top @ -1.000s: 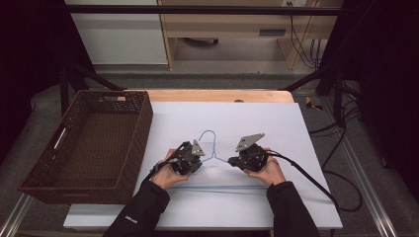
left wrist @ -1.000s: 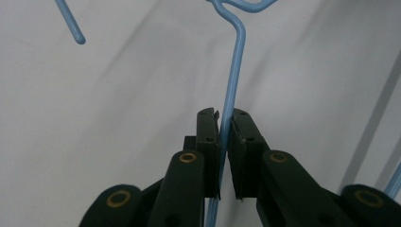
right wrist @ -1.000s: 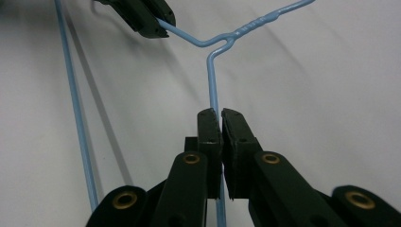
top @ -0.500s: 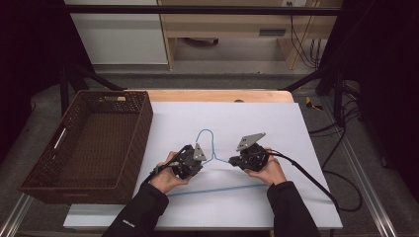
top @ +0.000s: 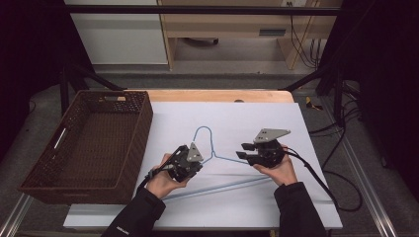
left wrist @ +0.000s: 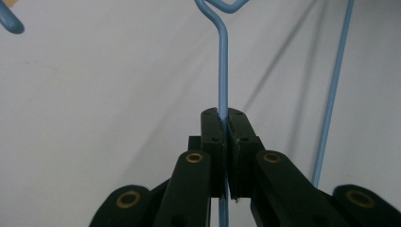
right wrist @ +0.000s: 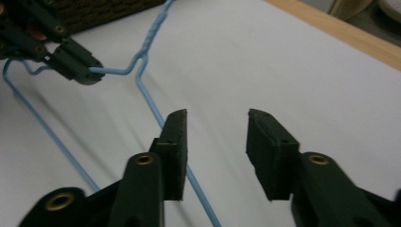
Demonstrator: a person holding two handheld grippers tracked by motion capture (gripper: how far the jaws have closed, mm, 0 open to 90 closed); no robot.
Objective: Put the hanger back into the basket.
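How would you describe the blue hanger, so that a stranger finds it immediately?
Look at the white table, right of the brown wicker basket. Between the two grippers lies a thin light-blue wire hanger, the single blue thing there; the left gripper pinches its wire.

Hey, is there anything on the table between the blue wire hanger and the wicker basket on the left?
Nothing visible. The hanger, clamped in the left gripper, has only bare white tabletop between it and the basket.

- No words, labels, brands, numbers or signs can be read.
- A small pale mark on the person's left sleeve (top: 120, 228) is too tiny to read.
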